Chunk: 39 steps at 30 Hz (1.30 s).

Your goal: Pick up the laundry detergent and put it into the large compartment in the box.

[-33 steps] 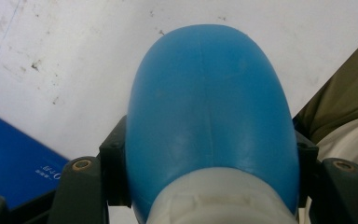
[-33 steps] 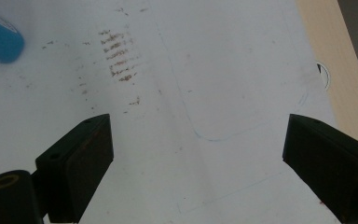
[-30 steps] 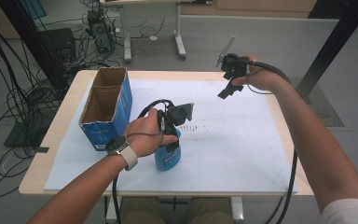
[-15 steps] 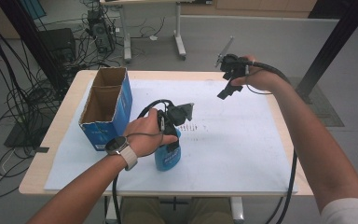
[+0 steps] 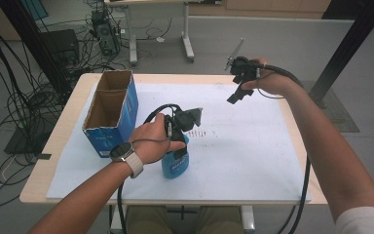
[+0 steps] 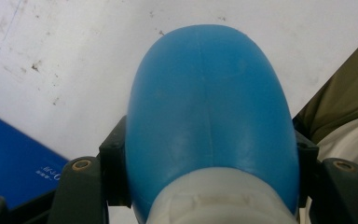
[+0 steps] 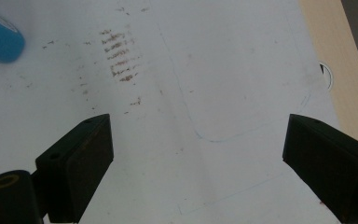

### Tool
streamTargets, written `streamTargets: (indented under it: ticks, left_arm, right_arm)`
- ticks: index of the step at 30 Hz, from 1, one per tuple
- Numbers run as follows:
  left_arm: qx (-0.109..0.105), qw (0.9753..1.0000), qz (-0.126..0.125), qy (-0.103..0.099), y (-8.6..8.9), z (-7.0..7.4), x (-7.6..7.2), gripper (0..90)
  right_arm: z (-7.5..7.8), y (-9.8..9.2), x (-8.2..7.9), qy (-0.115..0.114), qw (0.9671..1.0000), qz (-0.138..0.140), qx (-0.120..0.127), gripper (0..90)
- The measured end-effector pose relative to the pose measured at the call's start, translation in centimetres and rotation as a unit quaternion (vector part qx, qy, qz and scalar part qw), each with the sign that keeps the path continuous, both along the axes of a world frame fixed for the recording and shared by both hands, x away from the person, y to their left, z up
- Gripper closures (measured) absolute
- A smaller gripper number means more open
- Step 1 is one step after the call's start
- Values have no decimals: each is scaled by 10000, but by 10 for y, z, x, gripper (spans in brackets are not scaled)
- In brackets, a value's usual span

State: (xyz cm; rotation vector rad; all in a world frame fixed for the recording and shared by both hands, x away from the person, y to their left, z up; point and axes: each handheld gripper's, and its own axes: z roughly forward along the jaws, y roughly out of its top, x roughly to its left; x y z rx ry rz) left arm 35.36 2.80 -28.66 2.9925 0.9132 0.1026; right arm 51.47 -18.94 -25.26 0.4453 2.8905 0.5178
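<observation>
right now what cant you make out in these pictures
- Blue bottle: in the high view the left hand and left tongs cover its top; its label print is too small to read.
- Same bottle in the left tongs view: its neck is cut off by the bottom edge.
- Cardboard box: its walls hide the bottom, so any contents are unknown.
- Right tongs, high view: too small to judge the gap.

A white sheet [image 5: 253,161] with brown smudges [image 7: 121,58] covers most of the wooden counter [image 5: 73,105]. On the floor beyond, black cables [image 5: 9,73] lie tangled beside another desk's white legs [image 5: 187,41].
</observation>
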Motion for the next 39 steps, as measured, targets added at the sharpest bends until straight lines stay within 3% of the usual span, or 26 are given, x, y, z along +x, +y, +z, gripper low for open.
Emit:
streamTargets:
  ticks: [39]
  left_arm:
    - [1,10000,6,-12,0,0,-1,374]
  right_arm:
    - [1,1,-1,-7,10000,8,2,84]
